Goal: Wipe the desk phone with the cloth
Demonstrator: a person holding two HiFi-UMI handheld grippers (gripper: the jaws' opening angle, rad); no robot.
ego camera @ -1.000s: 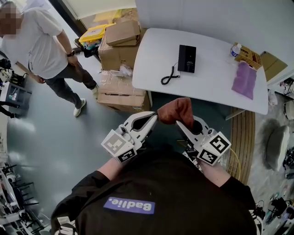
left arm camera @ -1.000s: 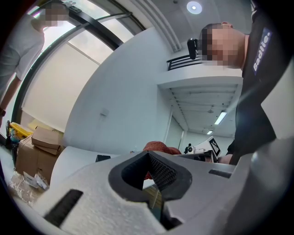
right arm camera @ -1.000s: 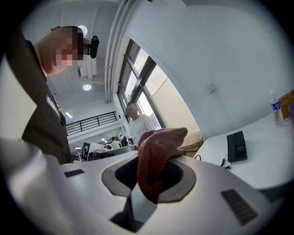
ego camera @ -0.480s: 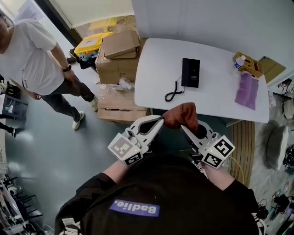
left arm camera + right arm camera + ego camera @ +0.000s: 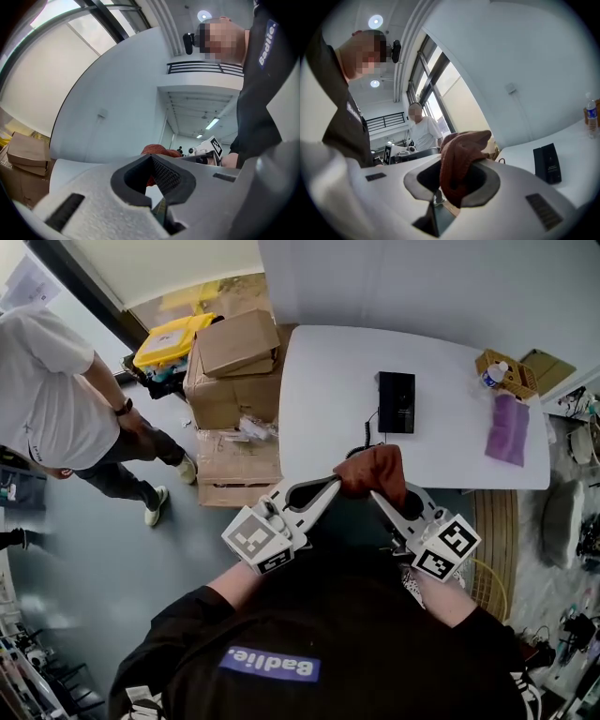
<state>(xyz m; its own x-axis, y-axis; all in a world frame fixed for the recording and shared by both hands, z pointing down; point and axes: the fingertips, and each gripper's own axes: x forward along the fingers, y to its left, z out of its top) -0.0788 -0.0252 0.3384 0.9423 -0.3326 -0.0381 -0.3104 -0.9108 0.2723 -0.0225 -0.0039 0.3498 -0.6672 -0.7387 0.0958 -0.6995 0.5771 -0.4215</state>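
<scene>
Rust cloth [image 5: 377, 468] in L hand-held gripper [image 5: 333, 486] & R hand-held gripper [image 5: 374, 497].

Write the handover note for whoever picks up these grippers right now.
Left gripper: shut on an edge of the brown cloth.
Right gripper: shut on the same cloth, which is bunched between its jaws.
Both are held in the air, short of the white table.
The desk phone lies on the table, untouched.
Done: cloth in the grippers.
Left: bring the cloth to the phone and wipe it.
</scene>
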